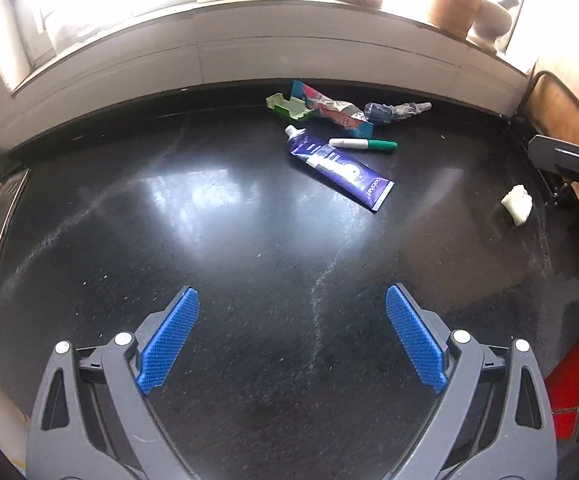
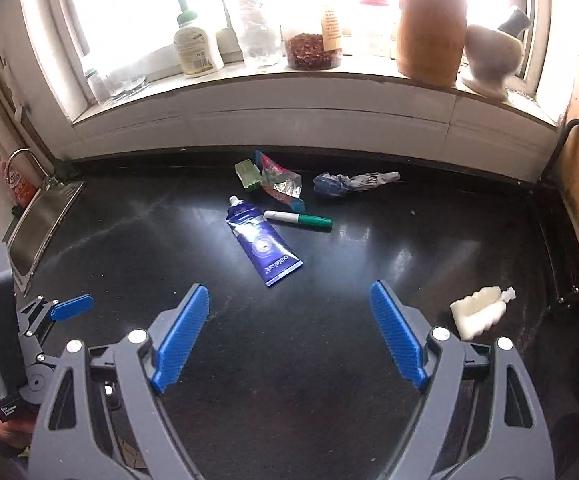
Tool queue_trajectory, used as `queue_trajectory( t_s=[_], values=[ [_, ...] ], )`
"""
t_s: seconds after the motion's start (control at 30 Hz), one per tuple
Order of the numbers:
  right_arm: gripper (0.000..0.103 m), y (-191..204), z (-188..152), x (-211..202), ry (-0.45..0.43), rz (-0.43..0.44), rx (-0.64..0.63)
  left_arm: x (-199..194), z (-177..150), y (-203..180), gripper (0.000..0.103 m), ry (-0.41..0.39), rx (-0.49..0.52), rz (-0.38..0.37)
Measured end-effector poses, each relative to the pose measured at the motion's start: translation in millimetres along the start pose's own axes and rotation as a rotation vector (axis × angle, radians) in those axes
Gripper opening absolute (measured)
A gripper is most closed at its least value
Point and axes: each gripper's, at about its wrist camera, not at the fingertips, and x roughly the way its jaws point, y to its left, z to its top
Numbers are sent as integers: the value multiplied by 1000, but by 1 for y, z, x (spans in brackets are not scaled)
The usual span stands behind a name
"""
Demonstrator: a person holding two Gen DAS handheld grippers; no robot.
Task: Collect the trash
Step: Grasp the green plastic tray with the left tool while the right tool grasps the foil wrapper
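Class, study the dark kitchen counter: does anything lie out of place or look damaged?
Yes. Litter lies near the back wall: a squeezed purple tube, a green marker, a torn foil wrapper, an open green box and crumpled grey plastic. A white scrap lies apart, right.

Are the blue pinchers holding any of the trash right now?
No. The left gripper and the right gripper are both open with nothing between their pads. The toothpaste tube and the green marker lie untouched on the black counter.

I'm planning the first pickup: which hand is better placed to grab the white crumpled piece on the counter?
Probably the right. The white crumpled piece lies just beside the right tongs, which stand open and empty. From the left tongs, also open, it sits far off at the counter's edge.
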Motion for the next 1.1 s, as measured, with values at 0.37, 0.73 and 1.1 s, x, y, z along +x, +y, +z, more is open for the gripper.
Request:
queue_trajectory(
  t_s=[0.37, 0.73, 1.1],
  values=[
    [80, -25, 47, 70, 23, 83, -93, 51, 71, 12, 92, 6, -98, 42],
    [69, -20, 90, 222, 179, 124, -201, 118, 144, 40, 92, 58, -159, 78],
    [13, -26, 108, 255, 177, 144, -247, 161, 168, 32, 92, 77, -120, 57]
  ],
)
